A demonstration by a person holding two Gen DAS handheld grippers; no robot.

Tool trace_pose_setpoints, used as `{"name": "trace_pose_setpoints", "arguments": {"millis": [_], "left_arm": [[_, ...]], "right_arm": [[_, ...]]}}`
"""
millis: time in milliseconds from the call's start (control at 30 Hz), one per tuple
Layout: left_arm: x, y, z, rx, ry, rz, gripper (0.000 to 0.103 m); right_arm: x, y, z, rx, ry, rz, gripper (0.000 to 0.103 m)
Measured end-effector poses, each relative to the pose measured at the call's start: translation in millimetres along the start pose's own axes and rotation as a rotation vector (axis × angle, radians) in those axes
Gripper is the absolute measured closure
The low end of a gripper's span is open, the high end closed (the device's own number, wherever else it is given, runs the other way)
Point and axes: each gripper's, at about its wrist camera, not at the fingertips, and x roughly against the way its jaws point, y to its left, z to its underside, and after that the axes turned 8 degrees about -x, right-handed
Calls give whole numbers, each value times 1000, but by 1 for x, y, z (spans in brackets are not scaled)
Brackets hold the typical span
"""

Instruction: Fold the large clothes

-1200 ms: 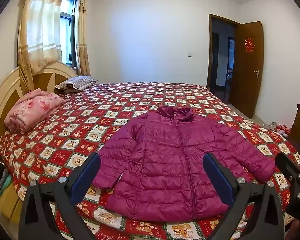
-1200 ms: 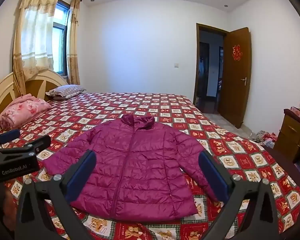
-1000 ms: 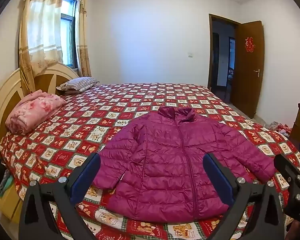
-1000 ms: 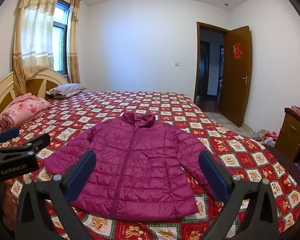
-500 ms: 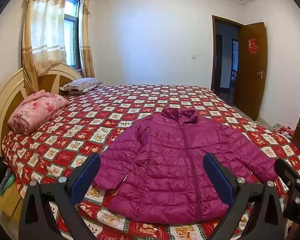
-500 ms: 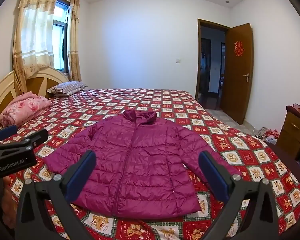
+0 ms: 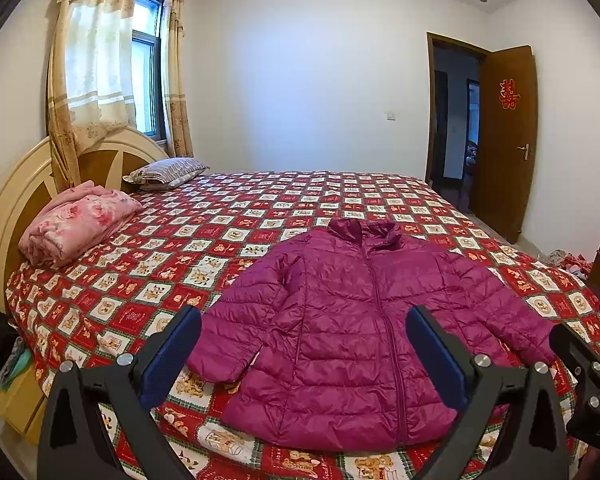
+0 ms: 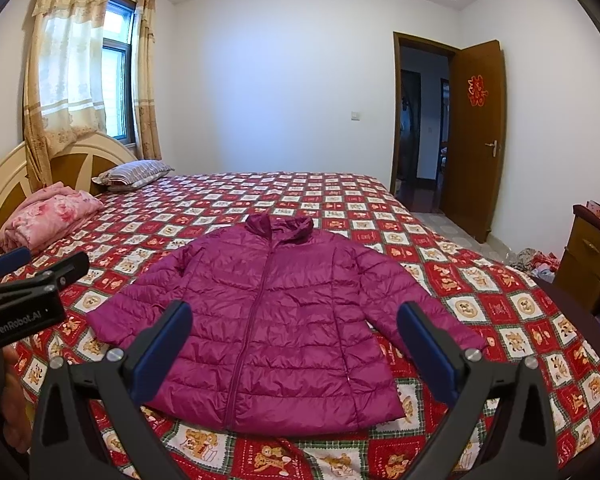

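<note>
Left claw held level, jaws spread wide, right claw alongside, likewise spread, both holding nothing

A big bed with a red checked cover sits by white walls, a curtained window lets in light, and a brown door stands open.

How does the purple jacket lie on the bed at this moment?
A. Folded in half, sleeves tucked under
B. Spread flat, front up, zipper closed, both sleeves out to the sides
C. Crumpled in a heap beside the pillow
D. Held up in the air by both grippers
B: the jacket lies flat on the bed, zipper up, sleeves spread; both grippers are open and empty.
</note>
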Motion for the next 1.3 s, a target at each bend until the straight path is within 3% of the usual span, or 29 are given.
{"name": "trace_pose_setpoints", "arguments": {"millis": [1300], "left_arm": [[-6,5,3,8,4,-11,1]], "right_arm": [[-4,-2,4,-16,20,-3,0]]}}
